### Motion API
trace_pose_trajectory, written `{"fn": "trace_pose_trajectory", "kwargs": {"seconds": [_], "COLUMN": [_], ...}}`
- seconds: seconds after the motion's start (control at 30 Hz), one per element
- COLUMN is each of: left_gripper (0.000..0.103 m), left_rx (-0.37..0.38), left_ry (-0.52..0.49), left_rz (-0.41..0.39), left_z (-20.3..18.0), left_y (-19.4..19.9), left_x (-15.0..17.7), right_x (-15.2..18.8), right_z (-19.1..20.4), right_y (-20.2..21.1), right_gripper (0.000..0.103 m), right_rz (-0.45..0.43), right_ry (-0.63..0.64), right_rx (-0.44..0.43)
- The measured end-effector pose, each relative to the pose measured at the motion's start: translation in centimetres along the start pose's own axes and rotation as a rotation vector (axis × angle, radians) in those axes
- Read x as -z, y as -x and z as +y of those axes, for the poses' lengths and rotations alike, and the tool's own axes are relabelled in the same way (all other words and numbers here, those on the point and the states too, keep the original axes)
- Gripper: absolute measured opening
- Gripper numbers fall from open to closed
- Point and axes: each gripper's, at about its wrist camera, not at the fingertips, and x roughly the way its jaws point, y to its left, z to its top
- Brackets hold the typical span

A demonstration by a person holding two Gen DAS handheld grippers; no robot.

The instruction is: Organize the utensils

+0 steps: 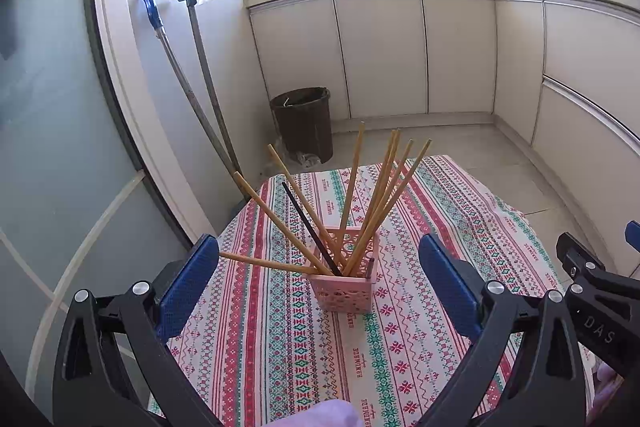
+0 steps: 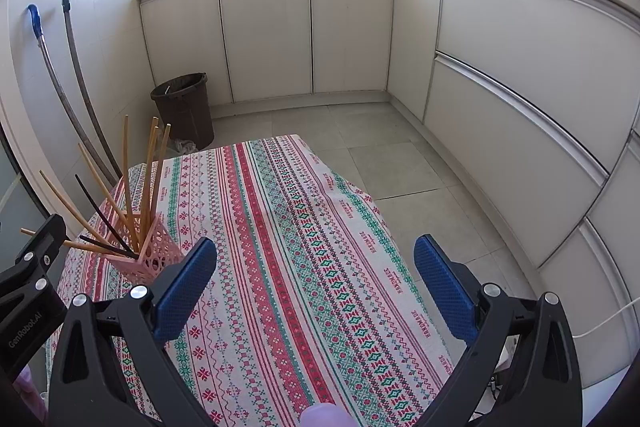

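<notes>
Both claws, the left claw (image 1: 316,283) and right claw (image 2: 316,283), are held wide and empty above the table (image 2: 304,227). Chopsticks (image 1: 352,195) are fanned upright in the pink holder (image 1: 344,291), seemingly already sorted.

pink perforated plastic holder (image 1: 345,289) on patterned tablecloth (image 1: 400,347) | wooden chopsticks (image 1: 352,187) in holder | dark plastic bin (image 1: 304,123) behind table

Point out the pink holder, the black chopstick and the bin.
pink holder (image 1: 345,293), left wrist view, front wall.
black chopstick (image 1: 308,223), left wrist view, mid-shaft.
bin (image 2: 186,111), right wrist view, side wall.
</notes>
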Motion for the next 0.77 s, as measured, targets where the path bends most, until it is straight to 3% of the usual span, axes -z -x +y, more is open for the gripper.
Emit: {"fn": "trace_pose_trajectory", "kwargs": {"seconds": [0.23, 0.47, 0.57, 0.77], "left_gripper": [0.096, 0.088, 0.096, 0.096], "left_rx": [-0.005, 0.018, 0.006, 0.008], "left_ry": [-0.015, -0.025, -0.024, -0.031], "left_rz": [-0.008, -0.028, -0.026, -0.011], "left_z": [-0.22, -0.39, -0.43, -0.74], "left_y": [0.23, 0.33, 0.28, 0.15], "left_x": [0.16, 0.28, 0.14, 0.15], "right_x": [0.01, 0.22, 0.21, 0.13], "right_z": [-0.01, 0.02, -0.03, -0.28], "right_y": [-0.18, -0.15, -0.14, -0.05], "right_gripper": [0.096, 0.096, 0.096, 0.096], "right_rz": [0.007, 0.002, 0.0, -0.006], "right_ry": [-0.001, 0.001, -0.003, -0.014], "right_rx": [-0.002, -0.003, -0.002, -0.006]}}
